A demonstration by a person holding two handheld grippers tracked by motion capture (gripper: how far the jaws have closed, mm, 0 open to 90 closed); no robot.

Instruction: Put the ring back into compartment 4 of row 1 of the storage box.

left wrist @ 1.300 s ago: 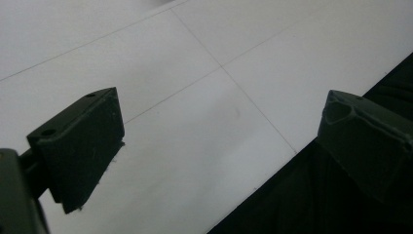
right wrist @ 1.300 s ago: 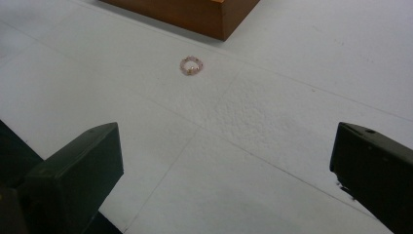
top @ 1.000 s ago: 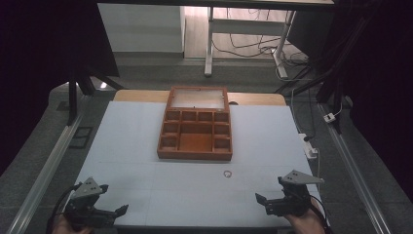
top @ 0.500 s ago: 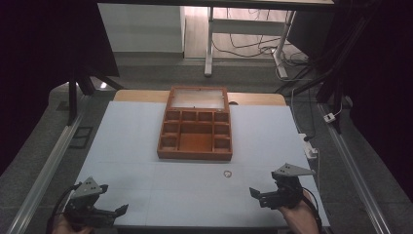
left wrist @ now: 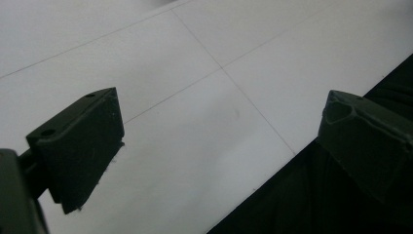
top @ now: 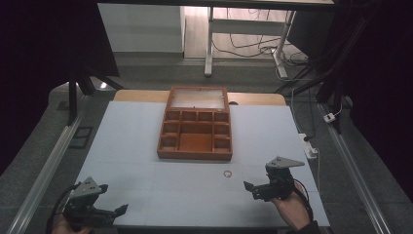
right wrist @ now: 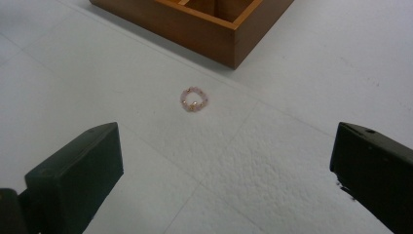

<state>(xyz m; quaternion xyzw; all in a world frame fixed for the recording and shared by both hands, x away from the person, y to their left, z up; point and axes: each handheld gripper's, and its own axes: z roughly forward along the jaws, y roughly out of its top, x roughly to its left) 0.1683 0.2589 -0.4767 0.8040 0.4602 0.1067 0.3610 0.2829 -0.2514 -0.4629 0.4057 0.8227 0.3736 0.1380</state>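
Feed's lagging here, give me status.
Right gripper open, aimed at bead ring. Left gripper open, idle at table edge. Ring lies beside wooden box. Path clear.

Box (right wrist: 214, 29): smooth brown wood, satin finish. Ring (right wrist: 194, 99): small glossy pinkish beads. Table (right wrist: 292, 161): matt white, finely pebbled. Right gripper (right wrist: 226, 180): jaws matt black plastic.

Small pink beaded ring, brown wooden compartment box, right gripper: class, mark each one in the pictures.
Small pink beaded ring (right wrist: 194, 99), right gripper view, on its bead loop.
Brown wooden compartment box (top: 195, 155), high view, on its near wall.
Right gripper (top: 254, 190), high view, midway between its open jaws.
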